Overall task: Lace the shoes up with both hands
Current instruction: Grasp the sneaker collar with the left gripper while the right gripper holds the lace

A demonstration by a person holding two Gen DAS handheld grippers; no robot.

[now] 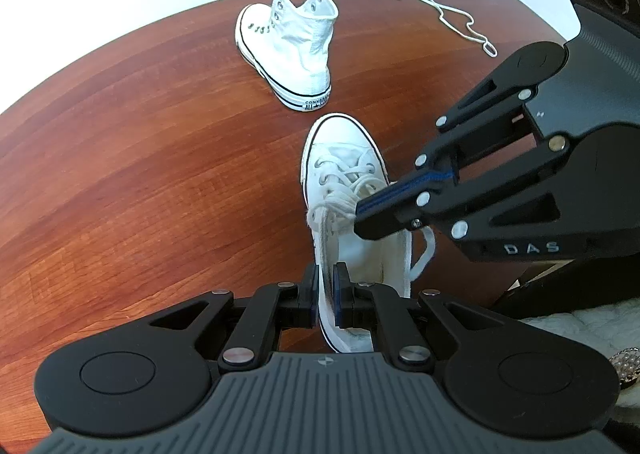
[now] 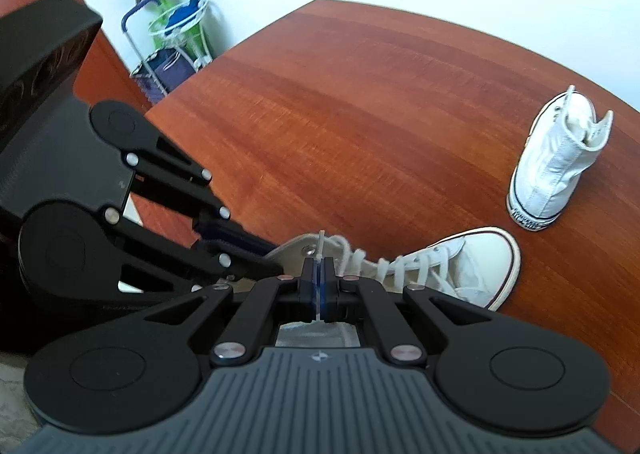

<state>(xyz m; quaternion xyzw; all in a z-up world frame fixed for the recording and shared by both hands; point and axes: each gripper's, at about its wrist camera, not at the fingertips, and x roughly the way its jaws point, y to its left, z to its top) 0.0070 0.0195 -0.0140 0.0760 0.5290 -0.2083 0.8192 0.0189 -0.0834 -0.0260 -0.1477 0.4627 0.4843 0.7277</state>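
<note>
While we pinch the near shoe's collar in the left gripper, that thin canvas could slip free if we tug. Low behind the heel, this gripper points toward the toe. Reaching in from the right, our right gripper, pressed on the lace tip, could drop it or fray it. Further off on the surface, another shoe stands unlaced, a loose lace beyond.

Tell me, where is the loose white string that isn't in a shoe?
In the left wrist view, the loose lace lies on the far right of the wooden table, just behind the unlaced shoe.
</note>
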